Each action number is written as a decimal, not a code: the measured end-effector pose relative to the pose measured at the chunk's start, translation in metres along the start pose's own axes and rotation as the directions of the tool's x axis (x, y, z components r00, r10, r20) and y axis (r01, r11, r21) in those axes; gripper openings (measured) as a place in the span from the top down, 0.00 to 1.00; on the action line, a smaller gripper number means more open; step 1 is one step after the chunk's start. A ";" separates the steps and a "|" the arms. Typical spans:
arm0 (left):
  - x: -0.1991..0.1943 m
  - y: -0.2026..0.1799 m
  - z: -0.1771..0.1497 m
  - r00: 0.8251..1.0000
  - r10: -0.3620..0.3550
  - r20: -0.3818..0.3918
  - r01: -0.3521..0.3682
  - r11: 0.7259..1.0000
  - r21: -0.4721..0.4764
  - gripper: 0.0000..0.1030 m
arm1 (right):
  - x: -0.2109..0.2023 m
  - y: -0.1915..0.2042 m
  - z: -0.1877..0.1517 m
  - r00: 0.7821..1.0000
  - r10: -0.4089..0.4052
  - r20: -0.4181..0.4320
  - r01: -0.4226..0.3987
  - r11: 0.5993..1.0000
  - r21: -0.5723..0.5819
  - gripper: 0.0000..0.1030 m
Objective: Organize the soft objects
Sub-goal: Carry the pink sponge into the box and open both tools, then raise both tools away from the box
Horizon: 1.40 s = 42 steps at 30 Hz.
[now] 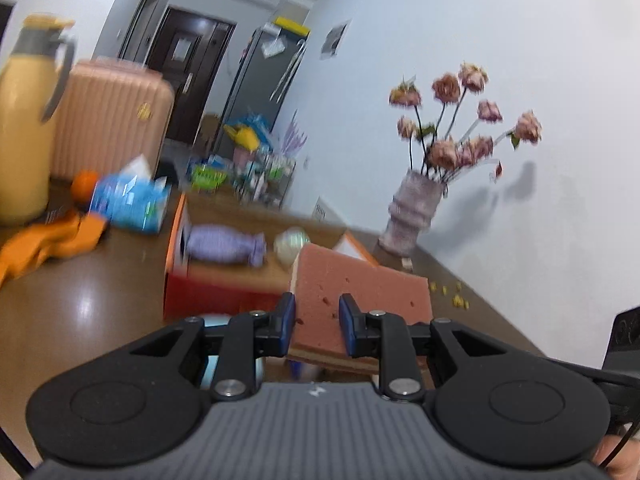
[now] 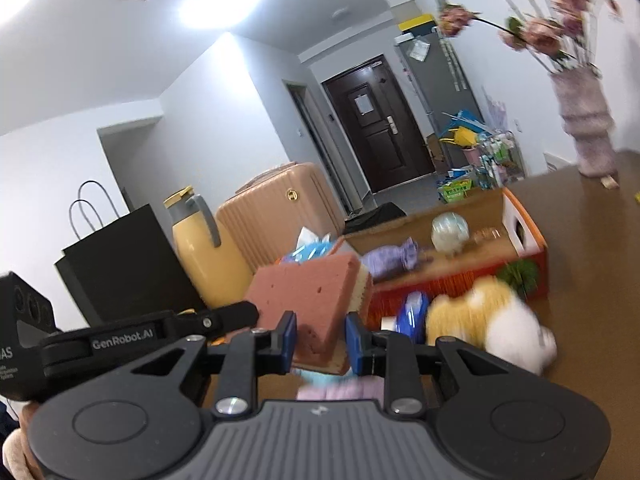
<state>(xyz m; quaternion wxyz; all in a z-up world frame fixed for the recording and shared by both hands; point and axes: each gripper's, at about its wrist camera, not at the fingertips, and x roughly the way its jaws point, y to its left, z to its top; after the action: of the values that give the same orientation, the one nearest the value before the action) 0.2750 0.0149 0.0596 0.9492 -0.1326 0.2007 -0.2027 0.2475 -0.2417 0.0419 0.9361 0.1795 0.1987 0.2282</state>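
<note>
Both claws – left claw (image 1: 317, 322), right claw (image 2: 321, 340) – grip the pink sponge block (image 1: 360, 296) above the bench (image 1: 92, 320), the orange box (image 1: 224, 276) already holding a lilac pouch (image 1: 224, 245) and pale ball (image 1: 292, 242) – plush dog (image 2: 492, 320) still outside.

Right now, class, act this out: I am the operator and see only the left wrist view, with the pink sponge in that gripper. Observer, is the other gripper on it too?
Observer: Yes, the right gripper is shut on the pink sponge as well.
Operator: Is any soft thing outside the box?
Observer: A yellow and white plush toy lies on the table in front of it.
Operator: What is beside the yellow flask?
Observer: A black paper bag stands at its left in the right wrist view.
</note>
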 end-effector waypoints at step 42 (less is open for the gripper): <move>0.050 0.023 0.004 0.960 0.278 0.038 -0.280 0.939 0.198 0.25 | 0.067 -0.042 0.066 0.975 -0.218 -0.038 0.204 0.950 -0.237 0.39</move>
<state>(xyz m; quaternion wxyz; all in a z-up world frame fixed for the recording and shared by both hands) 0.3264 0.0138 0.0386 0.9778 -0.0068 0.1913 -0.0848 0.3468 -0.2594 0.0610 0.9628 0.0395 0.2185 0.1539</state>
